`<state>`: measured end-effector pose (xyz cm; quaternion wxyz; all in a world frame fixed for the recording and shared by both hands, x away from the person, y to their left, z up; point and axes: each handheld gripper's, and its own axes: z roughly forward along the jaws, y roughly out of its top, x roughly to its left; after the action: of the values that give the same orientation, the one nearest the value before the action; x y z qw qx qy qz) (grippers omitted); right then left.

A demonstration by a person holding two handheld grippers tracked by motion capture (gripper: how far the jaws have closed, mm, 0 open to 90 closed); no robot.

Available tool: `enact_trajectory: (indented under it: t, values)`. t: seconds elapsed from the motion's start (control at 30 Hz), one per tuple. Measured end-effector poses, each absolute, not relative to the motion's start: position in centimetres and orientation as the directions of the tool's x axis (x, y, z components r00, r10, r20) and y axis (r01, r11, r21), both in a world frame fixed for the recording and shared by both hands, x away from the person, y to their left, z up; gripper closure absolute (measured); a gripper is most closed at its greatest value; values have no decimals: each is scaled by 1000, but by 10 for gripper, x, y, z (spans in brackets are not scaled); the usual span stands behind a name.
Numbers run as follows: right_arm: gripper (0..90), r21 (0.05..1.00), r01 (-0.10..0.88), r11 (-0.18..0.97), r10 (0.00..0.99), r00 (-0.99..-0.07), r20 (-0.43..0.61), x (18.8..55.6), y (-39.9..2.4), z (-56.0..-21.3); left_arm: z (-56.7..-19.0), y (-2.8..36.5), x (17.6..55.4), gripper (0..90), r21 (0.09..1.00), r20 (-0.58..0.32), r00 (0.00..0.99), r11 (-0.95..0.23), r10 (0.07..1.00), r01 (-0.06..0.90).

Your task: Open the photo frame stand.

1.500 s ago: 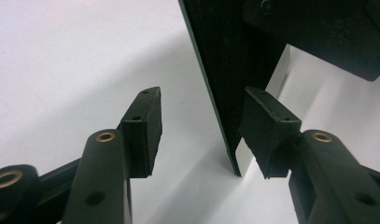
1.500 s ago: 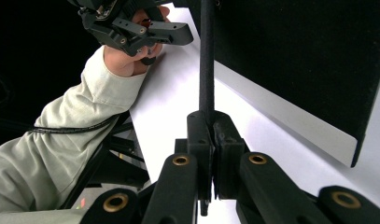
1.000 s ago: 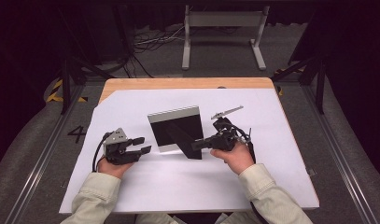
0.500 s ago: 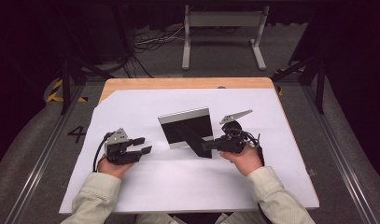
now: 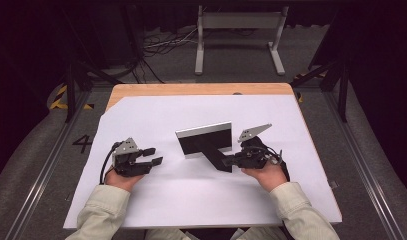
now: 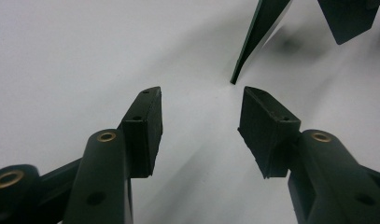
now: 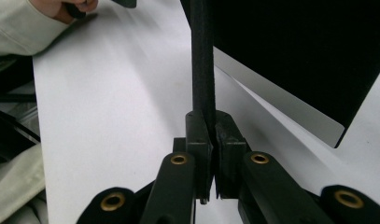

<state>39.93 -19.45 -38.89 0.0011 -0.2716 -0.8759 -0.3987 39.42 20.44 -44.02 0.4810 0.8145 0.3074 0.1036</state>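
A black picture frame [image 5: 205, 139] with a silver edge stands upright on the white sheet [image 5: 191, 200], near the middle. Its black back leg [image 5: 218, 159] juts toward me, and my right gripper [image 5: 230, 161] is shut on the leg's tip. In the right gripper view the pads [image 7: 198, 135] pinch the thin leg [image 7: 202, 56], with the frame's dark back [image 7: 299, 56] to the right. My left gripper [image 5: 153, 156] rests on the sheet to the left, open with nothing between its fingers. The left gripper view has its open fingertips [image 6: 199, 126] pointing at the frame's edge [image 6: 257, 32].
The white sheet covers a wooden table whose far edge [image 5: 191, 89] is bare. A metal stand [image 5: 238, 30] and cables lie on the floor beyond. Rails run along both sides of the table. Bare sheet lies in front of the frame and behind it.
My right gripper has drawn the frame by its leg to the right across the sheet. The left gripper has stayed put.
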Motion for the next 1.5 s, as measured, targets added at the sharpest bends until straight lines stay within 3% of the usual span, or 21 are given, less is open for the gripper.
enact_trajectory:
  t: [0.67, 1.5]
  values:
    - [840, 660, 399, 636, 456, -885, 95, 390, -194, -403, -441, 202, 394, 513, 840, -119, 792, -364, 599, 401]
    - [808, 639, 372, 673, 467, -884, 23, 383, -192, -413, -442, 200, 394, 522, 834, -117, 793, -375, 598, 405]
